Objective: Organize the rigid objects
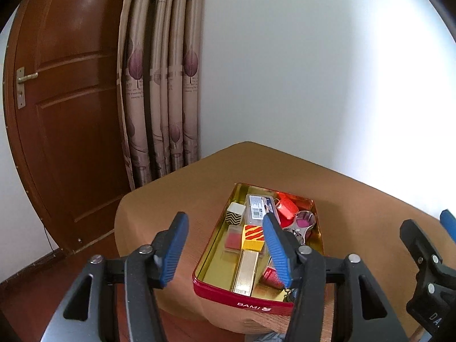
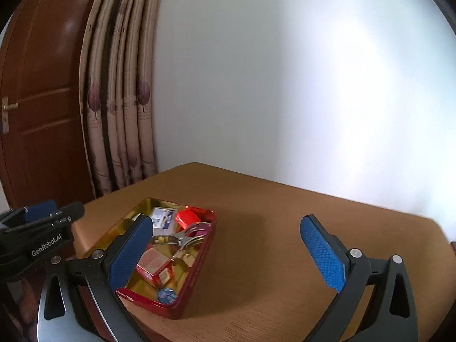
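Hovering above the counter (image 2: 256, 228), both grippers carry nothing: left gripper (image 1: 225, 245) spread, right gripper (image 2: 225, 252) spread wider. The red tin (image 1: 242, 299) sits just ahead of and below the left gripper, left of the right one, already packed with small rigid items. No loose items visible on the counter, so sorting looks finished or nearly so. Next likely move: pull clear, or find the lid.

The tin (image 1: 245, 296) sits on the table (image 1: 176, 199) near its left edge. In it, the cube (image 1: 235, 213) lies at the far left corner, the flat bar (image 1: 245, 273) by the near wall.
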### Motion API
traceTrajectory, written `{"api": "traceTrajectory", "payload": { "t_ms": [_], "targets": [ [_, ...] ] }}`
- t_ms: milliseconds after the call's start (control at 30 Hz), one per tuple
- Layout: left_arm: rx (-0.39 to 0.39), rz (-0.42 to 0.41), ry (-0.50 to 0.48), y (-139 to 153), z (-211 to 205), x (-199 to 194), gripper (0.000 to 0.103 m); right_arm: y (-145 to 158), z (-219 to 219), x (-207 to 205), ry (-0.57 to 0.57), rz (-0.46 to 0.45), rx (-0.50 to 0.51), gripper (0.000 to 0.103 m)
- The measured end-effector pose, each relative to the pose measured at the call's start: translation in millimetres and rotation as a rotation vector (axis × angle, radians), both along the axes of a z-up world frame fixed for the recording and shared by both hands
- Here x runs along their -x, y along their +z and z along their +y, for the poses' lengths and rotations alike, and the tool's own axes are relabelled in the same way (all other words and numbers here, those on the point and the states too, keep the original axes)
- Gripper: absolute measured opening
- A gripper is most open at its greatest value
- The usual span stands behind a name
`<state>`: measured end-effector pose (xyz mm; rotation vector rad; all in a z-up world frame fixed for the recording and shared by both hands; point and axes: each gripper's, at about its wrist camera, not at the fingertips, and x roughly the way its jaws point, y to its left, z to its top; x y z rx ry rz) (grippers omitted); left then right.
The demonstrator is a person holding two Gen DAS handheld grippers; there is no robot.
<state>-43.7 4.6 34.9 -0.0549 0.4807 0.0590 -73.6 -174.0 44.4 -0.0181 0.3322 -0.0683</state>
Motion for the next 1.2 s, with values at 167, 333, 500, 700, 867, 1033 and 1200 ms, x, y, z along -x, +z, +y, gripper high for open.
{"api": "traceTrajectory", "payload": {
  "t_ms": [167,333,500,700,867,1033,1200],
  "targets": [
    [-0.045,-0.046,-0.022,9,-6,10,0.067,9,2,11,-0.001,-0.036,0.000,0.102],
    [-0.023,-0.072,-0.074,19,-6,20,0.073,14,-3,17,-0.005,-0.047,-0.022,0.102],
    [-0.013,-0.091,-0.121,28,-9,26,0.078,14,-10,16,-0.010,-0.037,-0.035,0.102],
    [-0.023,-0.085,-0.164,29,-16,28,0.079,10,-12,16,0.002,-0.022,-0.046,0.102],
    [0.006,-0.043,-0.165,24,-12,20,0.079,11,-9,18,0.007,-0.031,-0.032,0.102],
    [0.001,-0.023,-0.139,20,-9,15,0.080,10,-4,19,0.021,-0.029,-0.019,0.102],
    [-0.025,0.007,-0.117,14,-11,10,0.080,8,0,19,0.030,-0.019,-0.003,0.102]
  ]
}}
